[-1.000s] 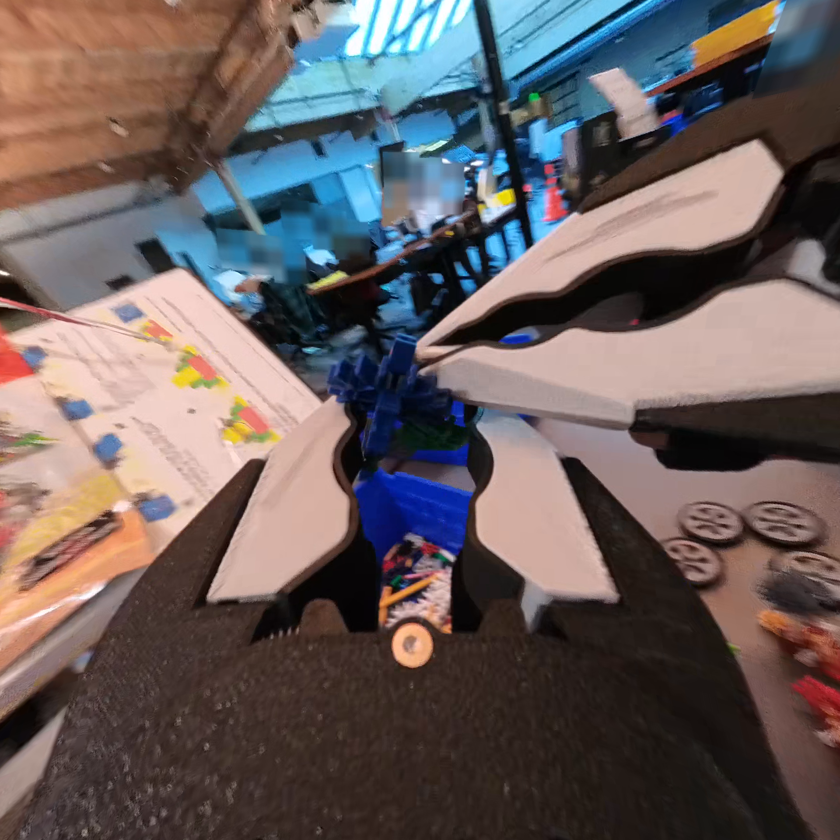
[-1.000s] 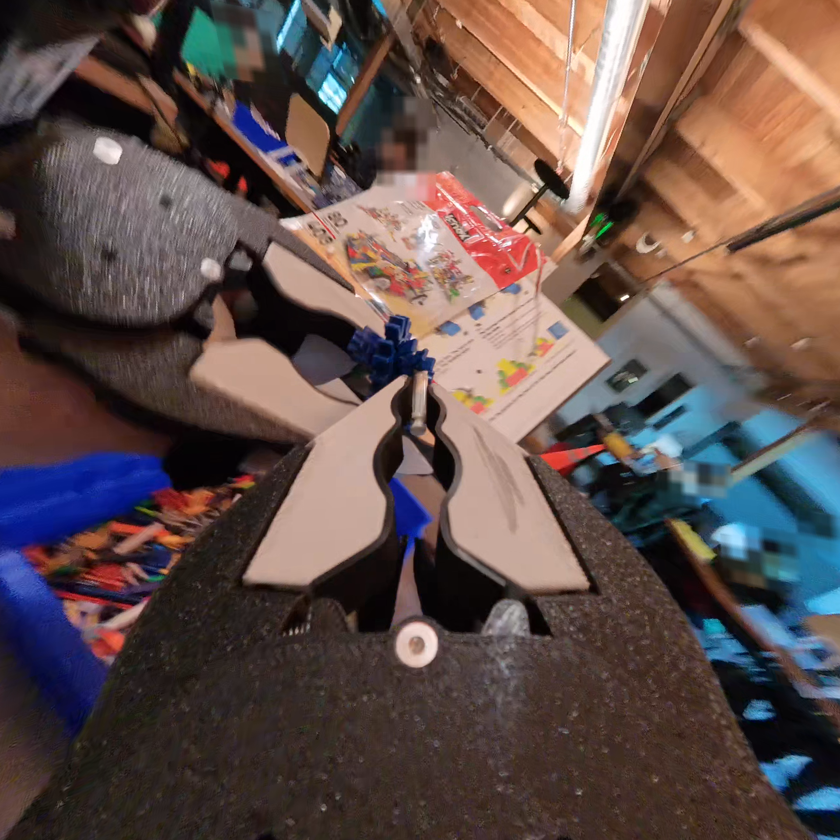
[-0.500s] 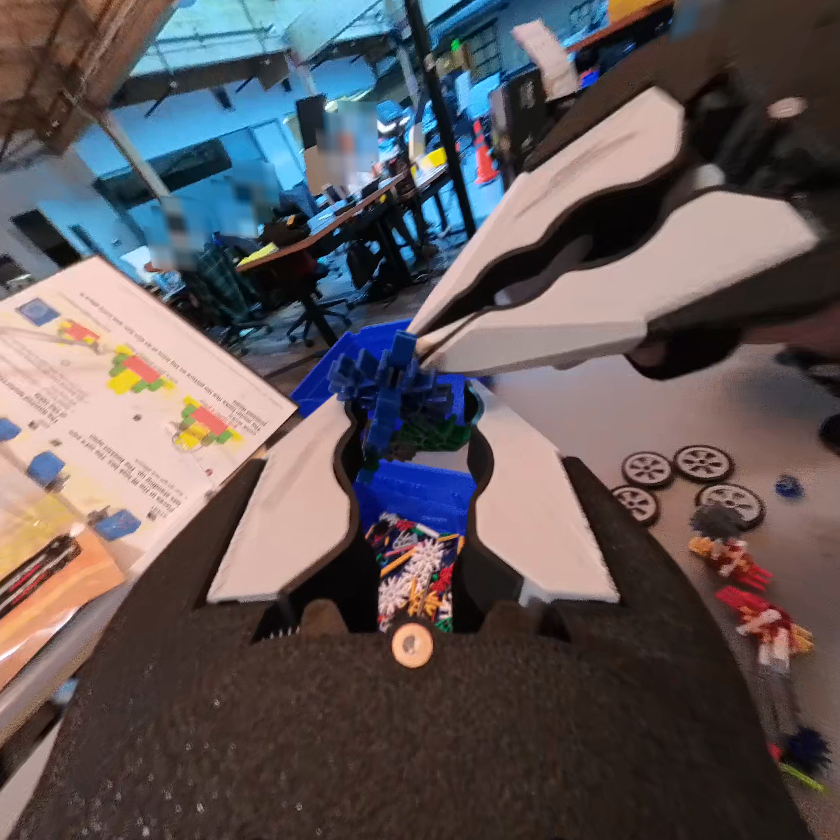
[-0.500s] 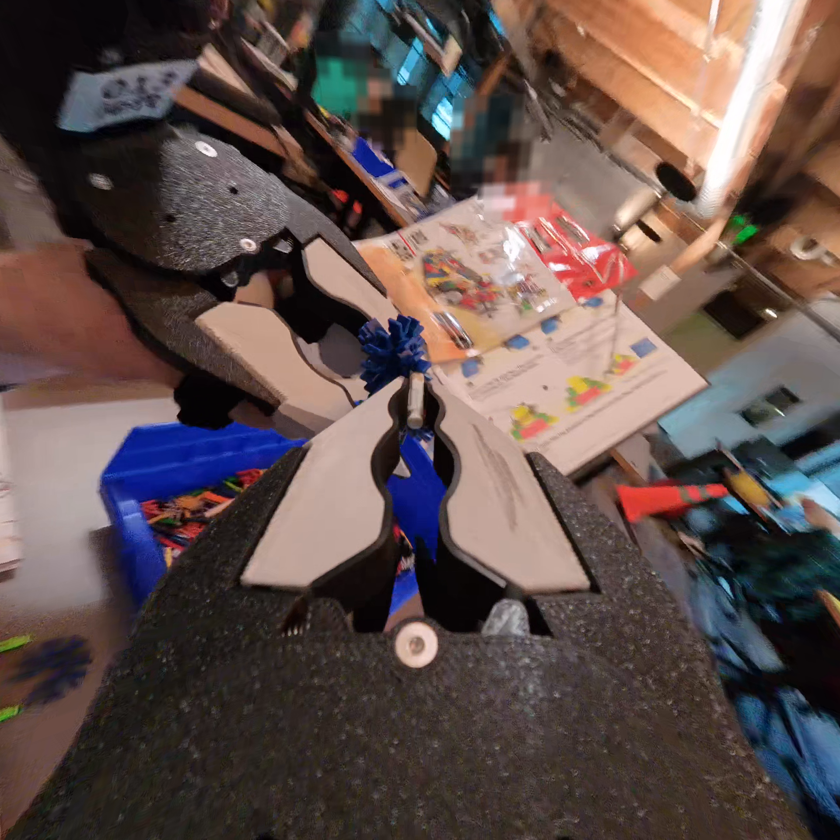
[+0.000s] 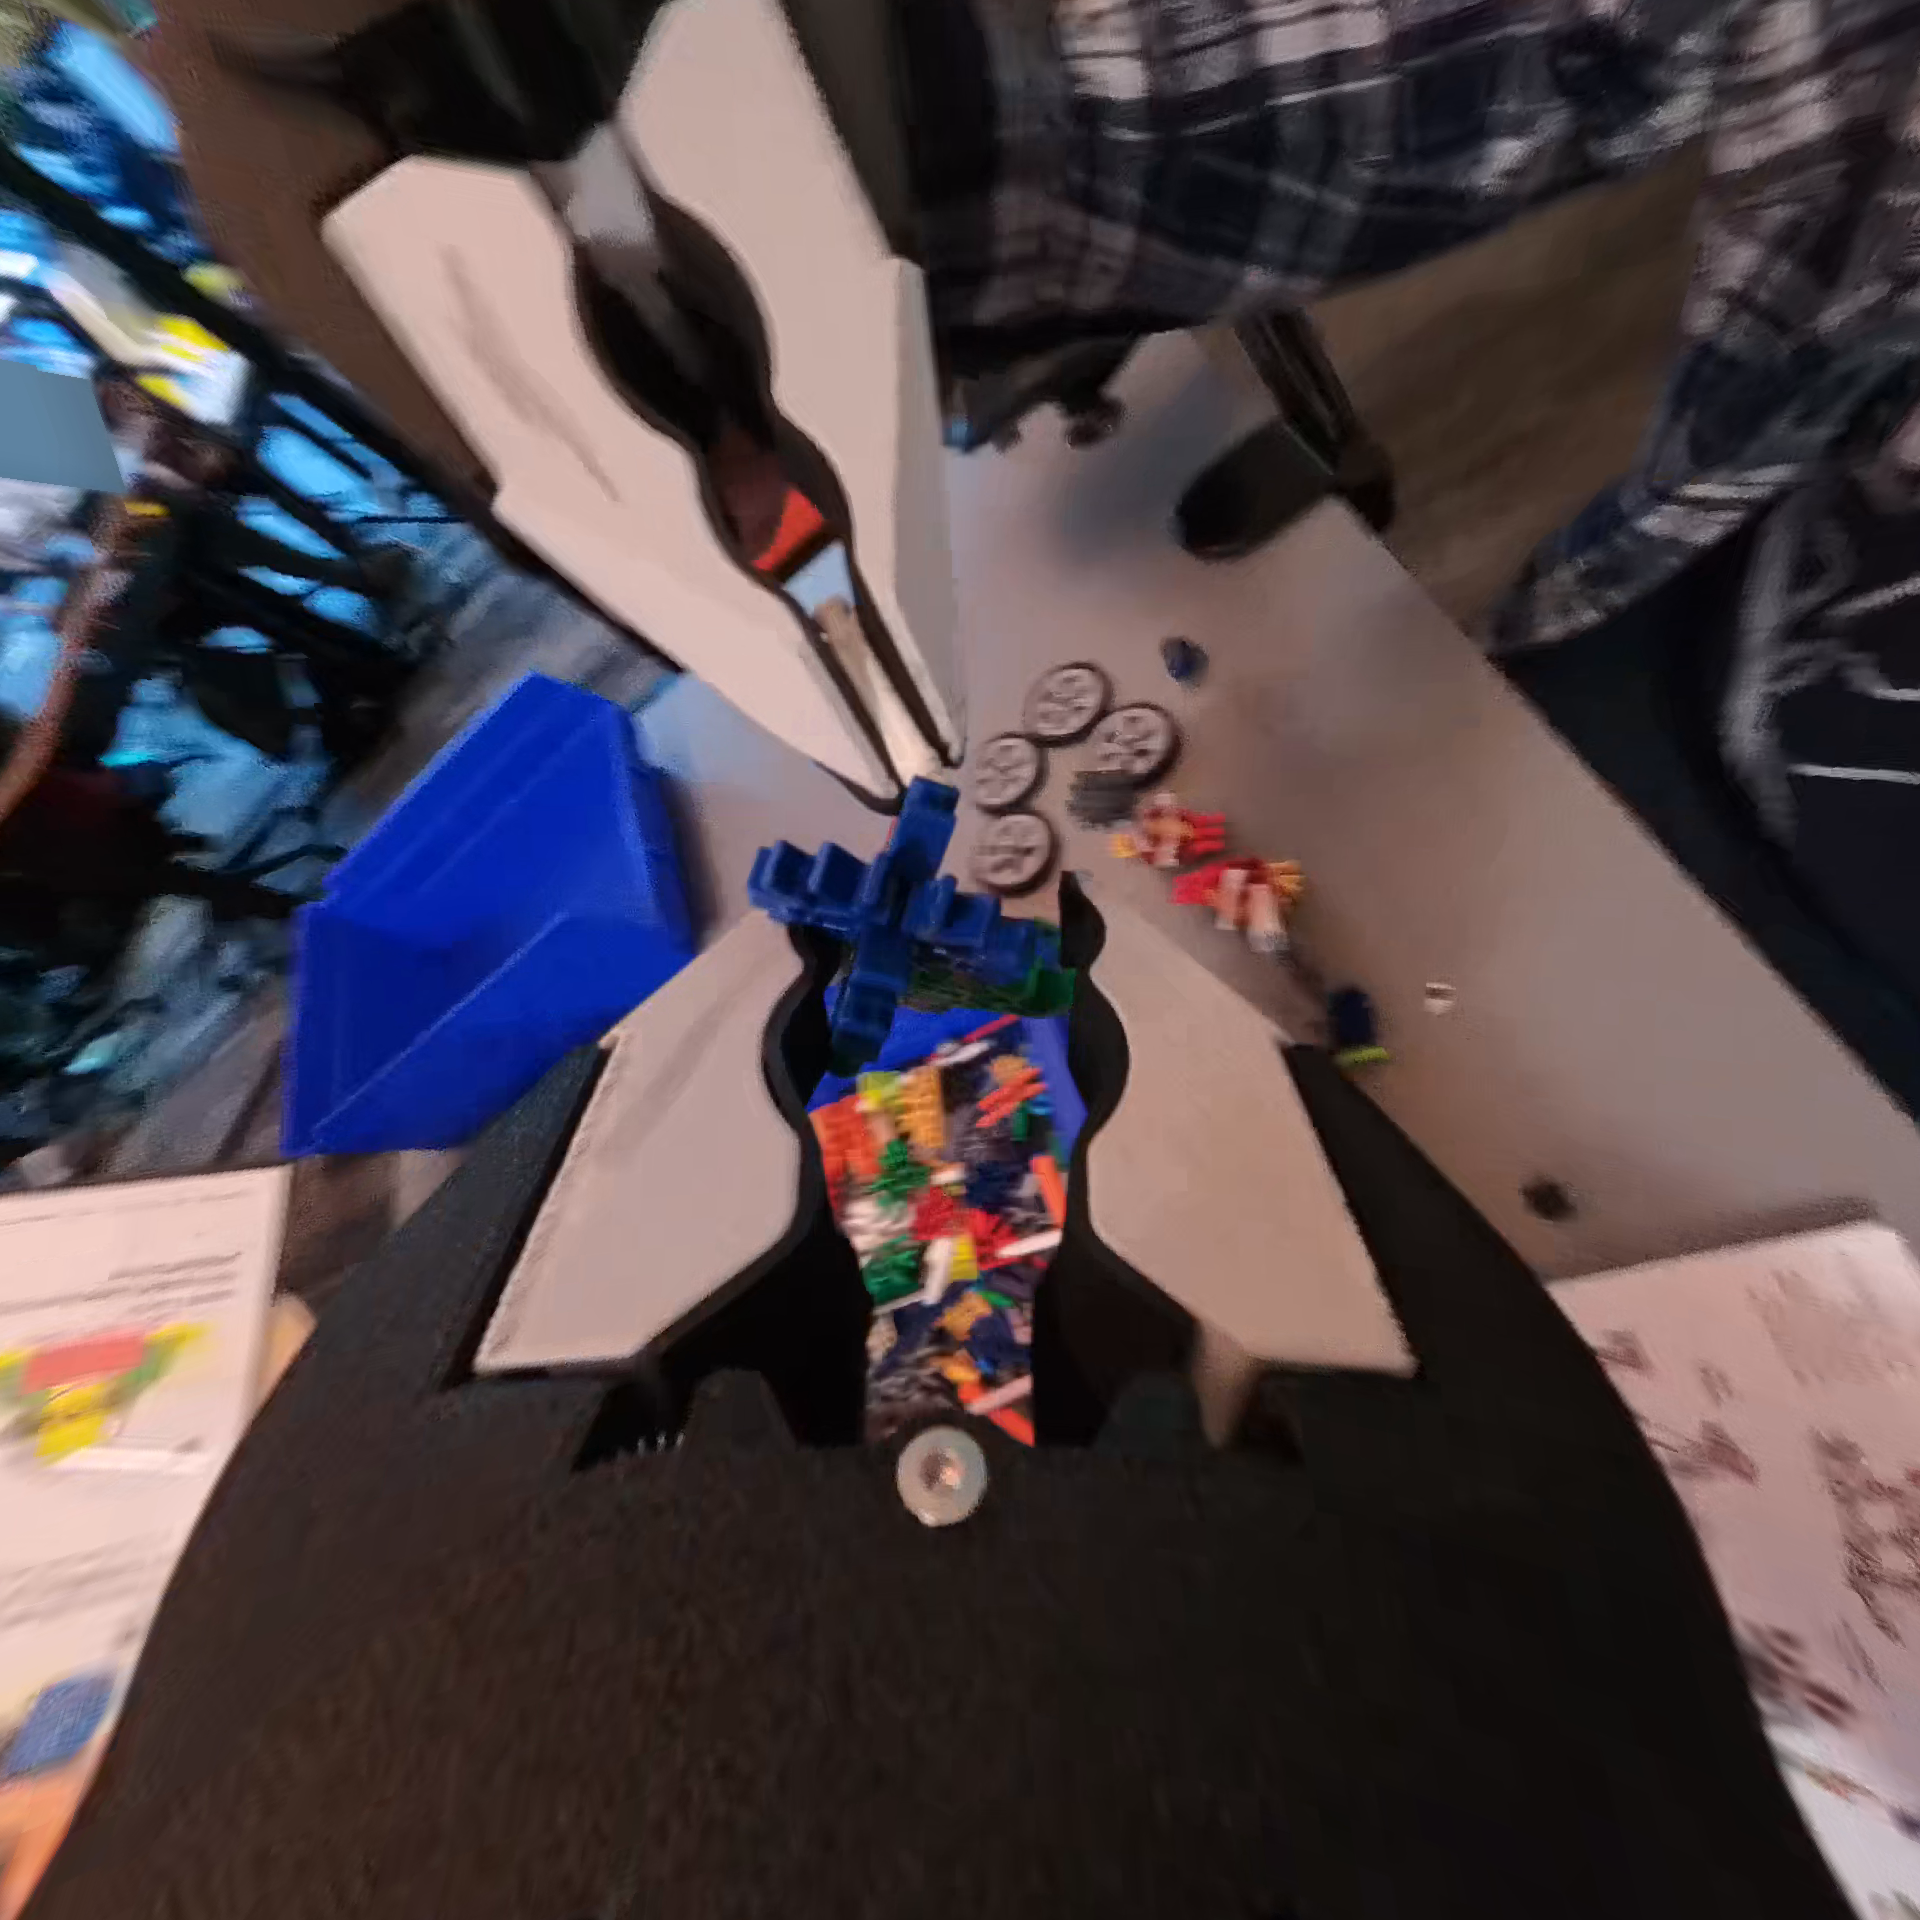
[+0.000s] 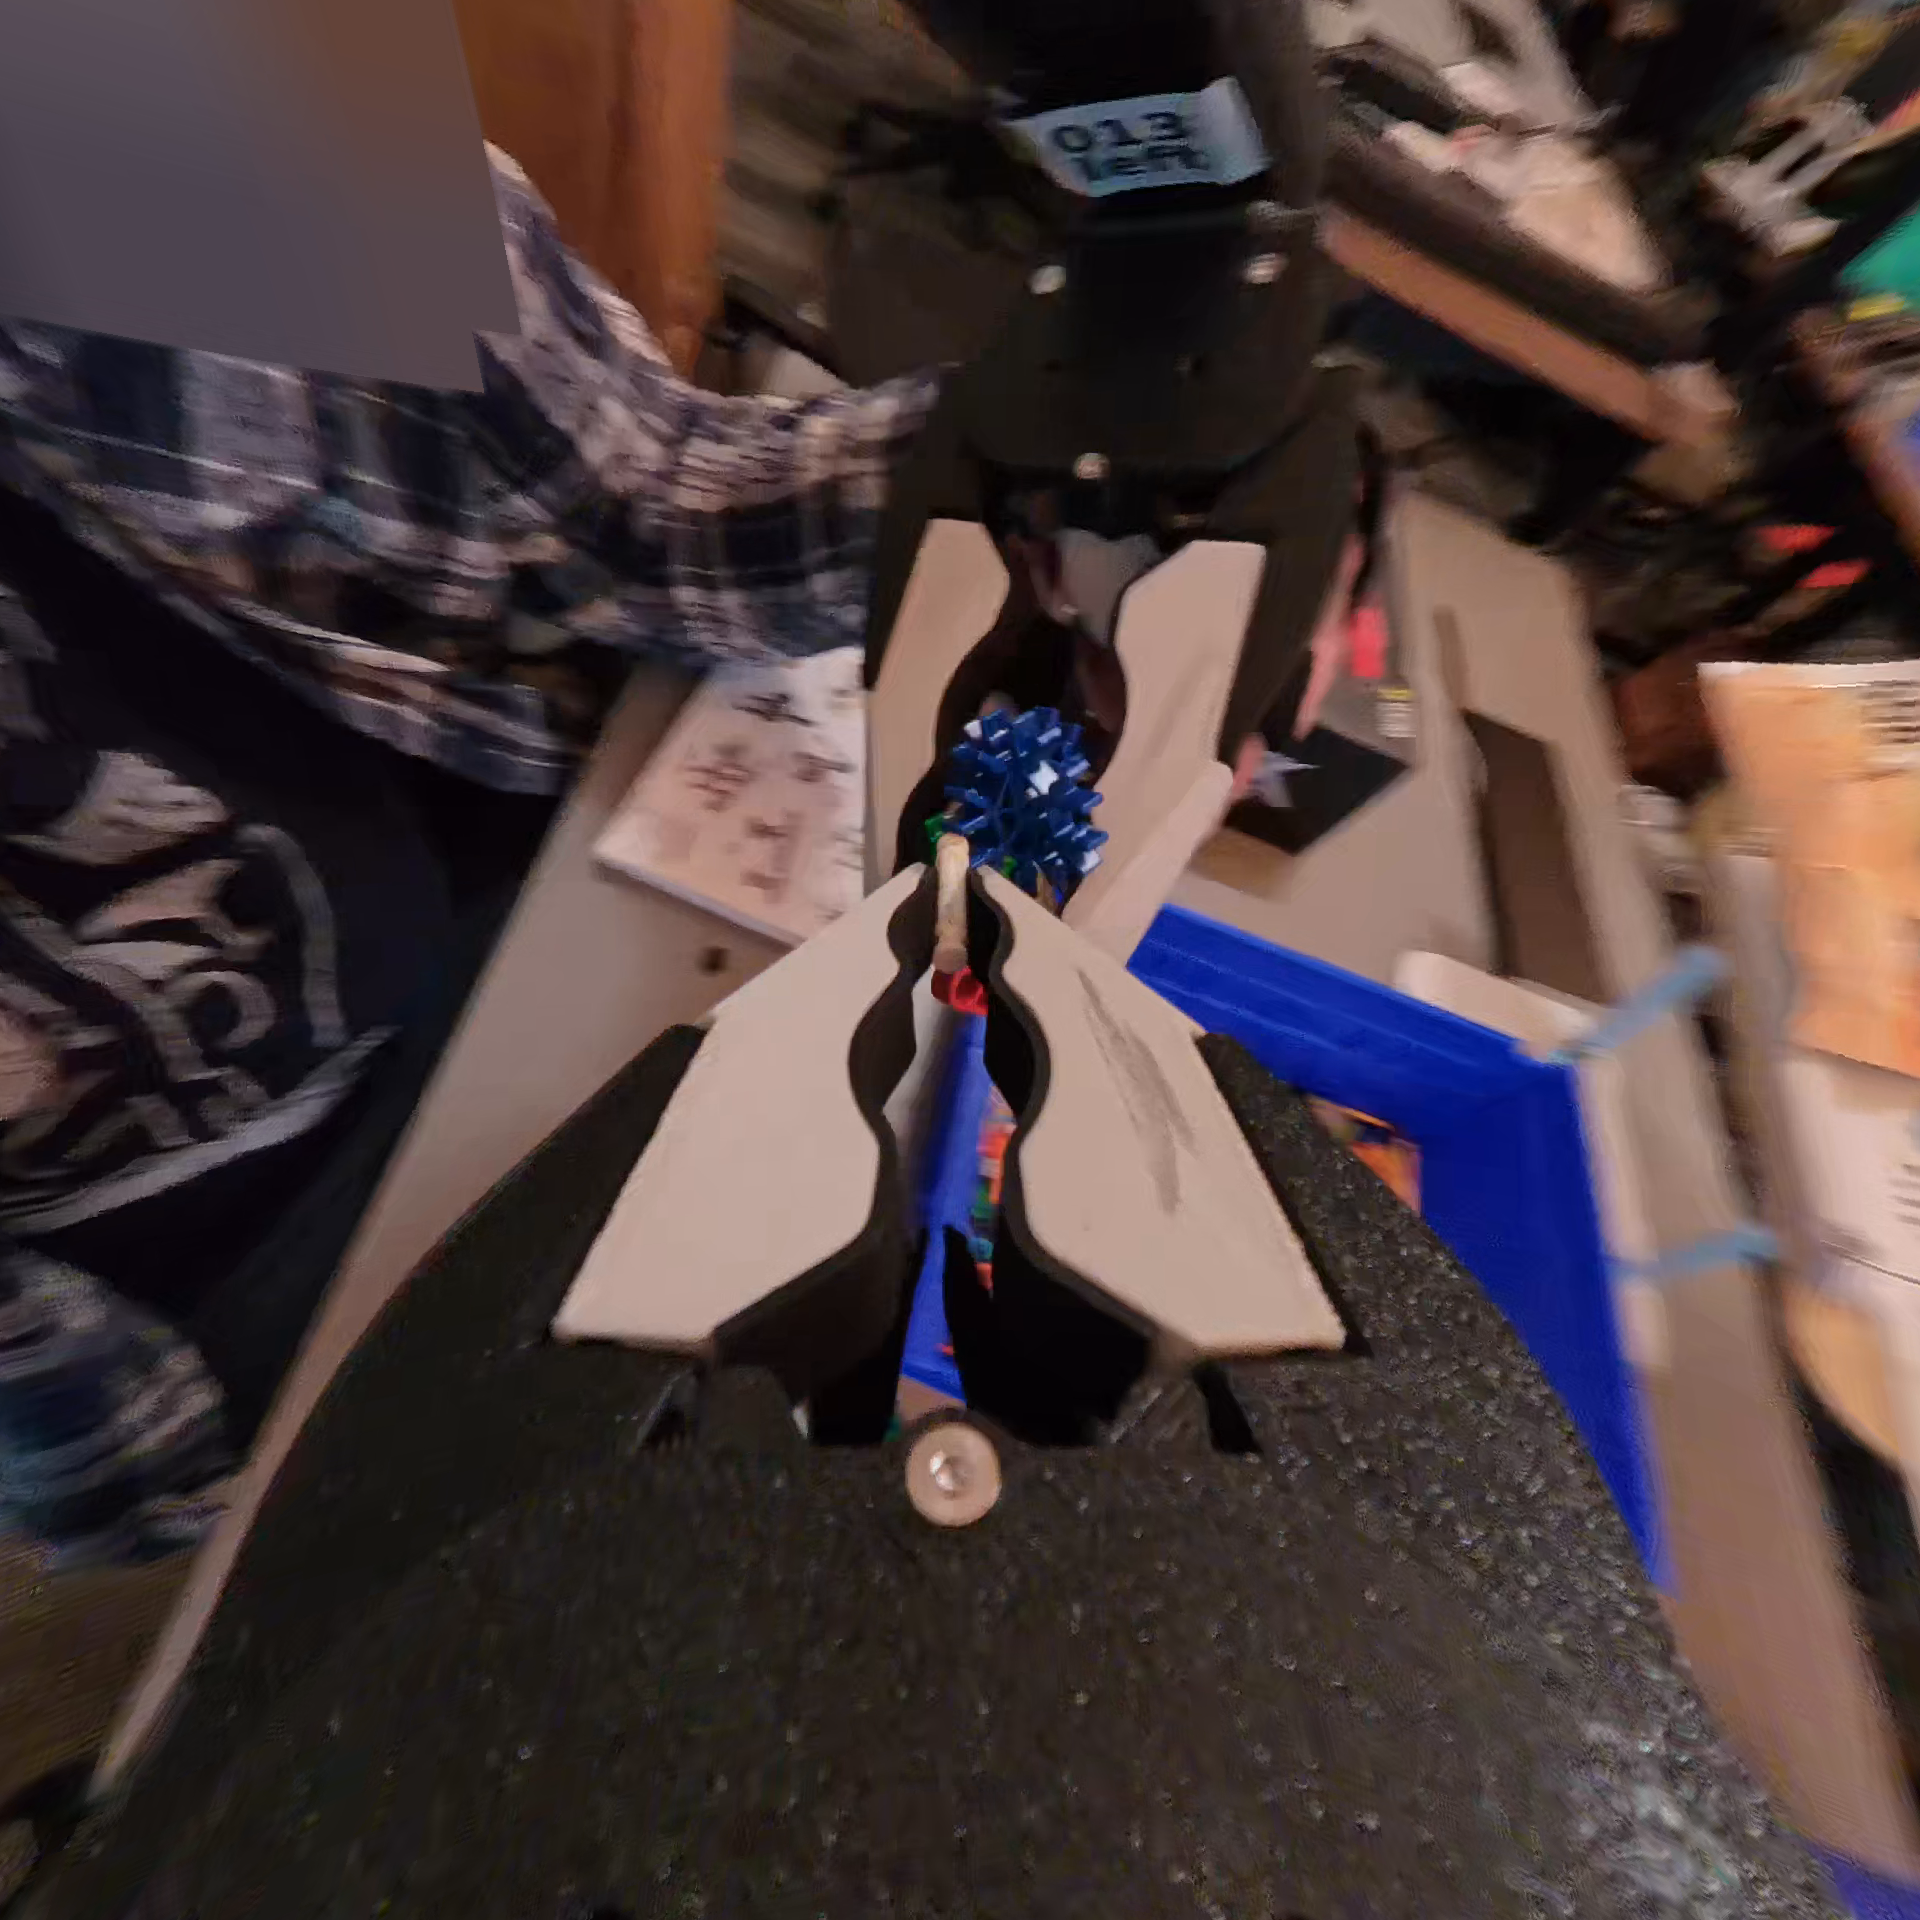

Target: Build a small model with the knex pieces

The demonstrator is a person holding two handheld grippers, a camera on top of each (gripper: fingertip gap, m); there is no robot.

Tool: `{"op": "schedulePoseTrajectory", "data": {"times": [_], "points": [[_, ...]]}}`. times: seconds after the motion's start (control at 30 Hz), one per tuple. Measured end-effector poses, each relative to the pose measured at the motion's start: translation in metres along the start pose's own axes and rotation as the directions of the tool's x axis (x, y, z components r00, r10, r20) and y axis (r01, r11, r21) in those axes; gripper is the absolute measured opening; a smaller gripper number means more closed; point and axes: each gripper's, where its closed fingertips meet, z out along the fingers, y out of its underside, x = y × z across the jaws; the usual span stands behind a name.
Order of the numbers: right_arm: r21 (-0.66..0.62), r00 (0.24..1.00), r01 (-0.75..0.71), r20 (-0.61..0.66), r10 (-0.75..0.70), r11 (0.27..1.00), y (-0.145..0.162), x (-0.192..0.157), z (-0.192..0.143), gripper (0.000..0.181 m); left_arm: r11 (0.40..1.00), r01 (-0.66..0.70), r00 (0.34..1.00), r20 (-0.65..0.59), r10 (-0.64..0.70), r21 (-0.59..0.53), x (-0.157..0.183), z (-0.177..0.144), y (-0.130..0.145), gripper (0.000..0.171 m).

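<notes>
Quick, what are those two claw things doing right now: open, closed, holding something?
Left gripper: closed on a blue spiky plastic connector piece.
Right gripper: closed on a thin pale rod.

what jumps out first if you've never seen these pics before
The spiky blue toy piece held between the left tongs, right at centre. The right tongs point at it, pinching a pale rod. Below sits a blue bin of bright parts, with grey wheels beside it on the table.
</notes>
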Motion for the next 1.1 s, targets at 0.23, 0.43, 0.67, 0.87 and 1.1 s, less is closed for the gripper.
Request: {"op": "schedulePoseTrajectory", "data": {"times": [0.23,0.43,0.67,0.87,1.1], "points": [[0.190,0.978,-0.140,-0.130,0.166,0.972,0.000,0.042,-0.018,0.004,0.990,0.123,0.970,0.217,-0.107,-0.064,-0.050,-0.016,0.035,0.041],[-0.095,0.851,-0.338,-0.456,0.261,0.936,0.090,0.102,-0.002,0.036,0.968,0.227,0.927,0.328,-0.182,-0.106,-0.077,-0.024,0.070,0.041],[-0.145,0.814,-0.404,-0.507,0.283,0.903,0.124,0.107,0.014,0.035,0.967,0.248,0.915,0.343,-0.214,-0.057,-0.083,-0.020,0.070,0.041],[0.106,0.860,-0.282,-0.414,0.300,0.954,0.052,0.087,0.000,0.032,0.946,0.241,0.945,0.170,-0.279,0.216,-0.070,-0.012,0.028,0.042],[0.212,0.850,-0.201,-0.447,0.278,0.956,0.026,0.082,-0.012,0.015,0.849,0.319,0.927,0.046,-0.371,0.421,-0.071,-0.022,0.001,0.042]]}}
